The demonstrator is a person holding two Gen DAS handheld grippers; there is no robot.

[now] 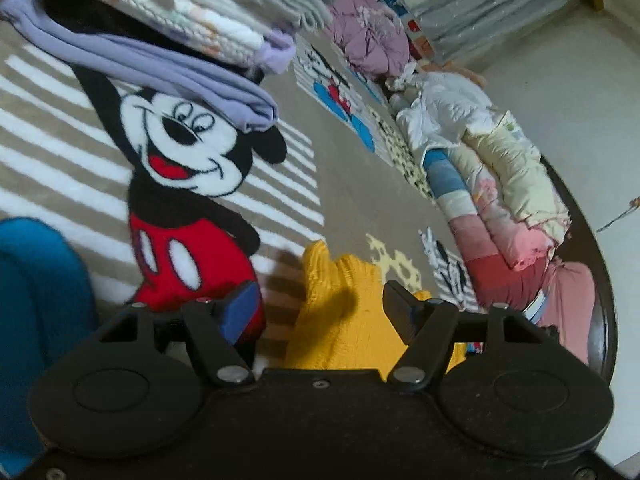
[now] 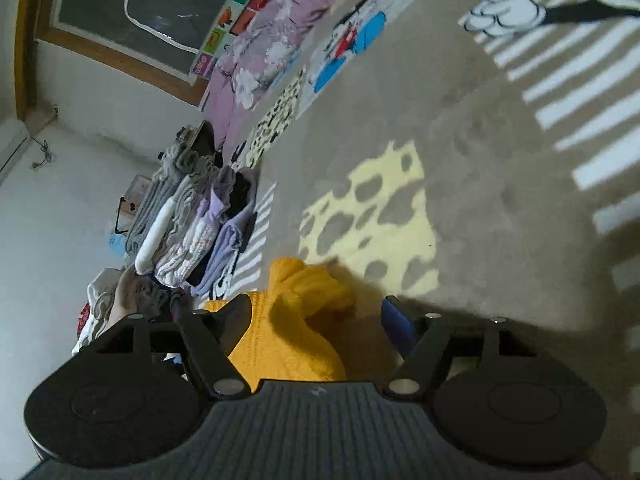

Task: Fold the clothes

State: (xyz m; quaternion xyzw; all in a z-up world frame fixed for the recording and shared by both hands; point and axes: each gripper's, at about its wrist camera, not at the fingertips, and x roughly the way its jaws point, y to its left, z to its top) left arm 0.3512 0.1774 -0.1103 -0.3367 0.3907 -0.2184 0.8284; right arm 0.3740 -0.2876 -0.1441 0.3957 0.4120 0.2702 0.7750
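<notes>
Yellow knit top (image 1: 340, 312) sits bunched up on the rug (image 1: 352, 184), right in front of my left gripper (image 1: 320, 312). I see its two black fingers (image 1: 400, 312) spread wide apart, with the yellow cloth lying between them. The fingers are not squeezing it; whether they touch it I cannot tell. On the rug, just left of the top, is a big cartoon mouse (image 1: 188, 184) with red shorts. Far on the left, a stack of folded clothes (image 1: 160, 28) rests on the rug, with a light purple piece at the bottom. Along the right side is a row of puffy rolled bedding (image 1: 496, 184) in white, cream and pink. A blue thing (image 1: 36, 300) shows at the near left.

From my right gripper (image 2: 316, 316) I see the same yellow knit top (image 2: 296, 320), crumpled near the camera between the fingers (image 2: 236, 320). These fingers are wide open too and grip nothing. A pale yellow spotty patch (image 2: 368, 216) on the rug (image 2: 480, 160) lies just beyond the top. To the left the stack of folded clothes (image 2: 196, 216) stands by the white wall (image 2: 60, 208).
</notes>
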